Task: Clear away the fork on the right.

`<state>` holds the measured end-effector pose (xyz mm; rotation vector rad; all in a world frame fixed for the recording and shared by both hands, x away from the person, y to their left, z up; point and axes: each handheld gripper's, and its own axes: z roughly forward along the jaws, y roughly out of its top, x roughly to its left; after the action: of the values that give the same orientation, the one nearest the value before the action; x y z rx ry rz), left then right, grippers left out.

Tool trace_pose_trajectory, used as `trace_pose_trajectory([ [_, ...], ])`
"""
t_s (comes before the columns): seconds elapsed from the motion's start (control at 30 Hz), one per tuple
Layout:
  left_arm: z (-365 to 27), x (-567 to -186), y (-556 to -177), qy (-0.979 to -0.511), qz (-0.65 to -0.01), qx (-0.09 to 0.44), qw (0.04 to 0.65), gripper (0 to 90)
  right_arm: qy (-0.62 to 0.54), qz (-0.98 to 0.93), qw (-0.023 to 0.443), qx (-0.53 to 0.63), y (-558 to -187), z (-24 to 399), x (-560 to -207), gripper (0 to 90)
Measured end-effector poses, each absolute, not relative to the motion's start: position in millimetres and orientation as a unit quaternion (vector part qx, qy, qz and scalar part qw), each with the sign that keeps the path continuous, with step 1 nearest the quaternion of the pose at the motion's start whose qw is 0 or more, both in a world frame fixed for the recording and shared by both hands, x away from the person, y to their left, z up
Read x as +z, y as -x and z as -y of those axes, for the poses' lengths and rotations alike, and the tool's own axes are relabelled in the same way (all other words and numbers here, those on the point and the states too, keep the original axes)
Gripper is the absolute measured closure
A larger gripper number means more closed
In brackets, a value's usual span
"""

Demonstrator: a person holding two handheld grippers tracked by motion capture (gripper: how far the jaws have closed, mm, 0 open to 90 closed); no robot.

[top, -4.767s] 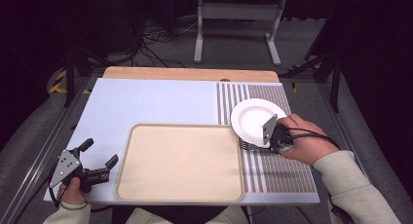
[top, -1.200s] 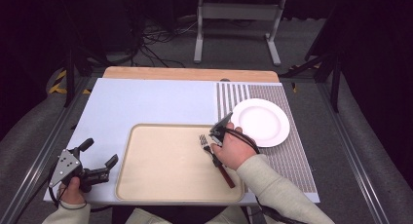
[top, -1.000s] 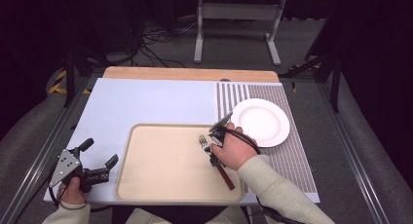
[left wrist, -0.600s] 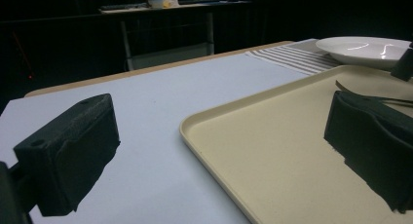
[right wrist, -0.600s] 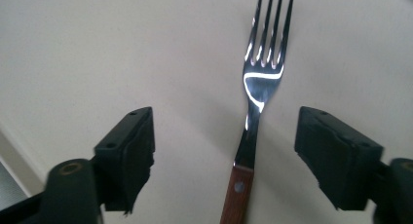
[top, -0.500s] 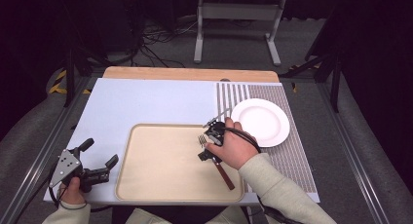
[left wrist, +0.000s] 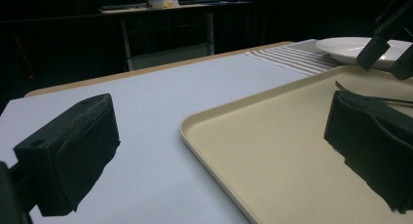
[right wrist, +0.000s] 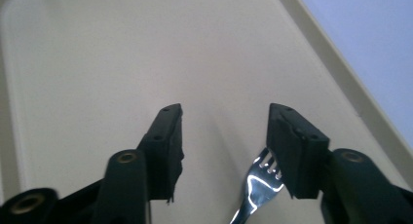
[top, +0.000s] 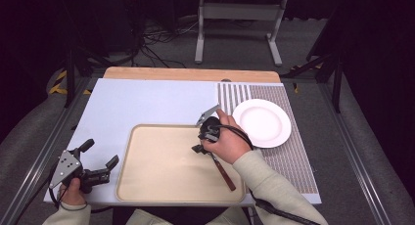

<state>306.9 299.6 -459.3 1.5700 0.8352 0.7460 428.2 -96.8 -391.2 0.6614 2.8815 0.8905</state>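
Observation:
A fork with a brown handle [top: 224,172] lies slanted on the right part of the beige tray [top: 161,171]. My right gripper [top: 199,144] hovers just over its tine end, pointing down at the tray. In the right gripper view the jaws of my right gripper [right wrist: 224,117] stand apart and have just been closing. Only bare tray [right wrist: 97,63] shows between them, and the fork's tines [right wrist: 263,180] lie under the right-hand jaw, unheld. My left gripper [top: 100,153] rests open beside the tray's left edge, holding nothing. The left gripper view shows its pads [left wrist: 73,151] wide apart.
A white plate [top: 262,122] sits on the striped mat [top: 288,156] right of the tray. Pale blue table cover [top: 147,102] stretches behind the tray, and a wooden strip [top: 191,74] runs along the far edge. Metal stands and cables lie beyond the table.
The right hand has lifted slightly and drifted toward the tray's far edge, leaving the fork lying where it was. The left gripper has not moved.

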Motion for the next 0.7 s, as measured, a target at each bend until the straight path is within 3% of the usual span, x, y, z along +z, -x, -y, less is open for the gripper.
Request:
trace_pose_trajectory([
  [0.03,-300,-459,-307,-0.669,-0.356,0.318,0.570,0.0,-0.214,-0.933,0.027,0.288,-428,97,-391,50.9],
  [0.17,-300,-459,-307,-0.669,-0.356,0.318,0.570,0.0,-0.199,-0.933,0.020,0.300,-434,89,-397,66.6],
  [0.23,-300,-459,-307,-0.667,-0.357,0.318,0.571,0.0,-0.176,-0.939,0.043,0.293,-436,84,-400,77.8],
  [0.33,-300,-460,-307,-0.667,-0.357,0.318,0.571,0.0,-0.155,-0.946,0.068,0.275,-440,80,-404,85.6],
  [0.7,-300,-460,-307,-0.669,-0.355,0.316,0.571,0.0,-0.155,-0.946,0.087,0.270,-452,80,-425,90.0],
])
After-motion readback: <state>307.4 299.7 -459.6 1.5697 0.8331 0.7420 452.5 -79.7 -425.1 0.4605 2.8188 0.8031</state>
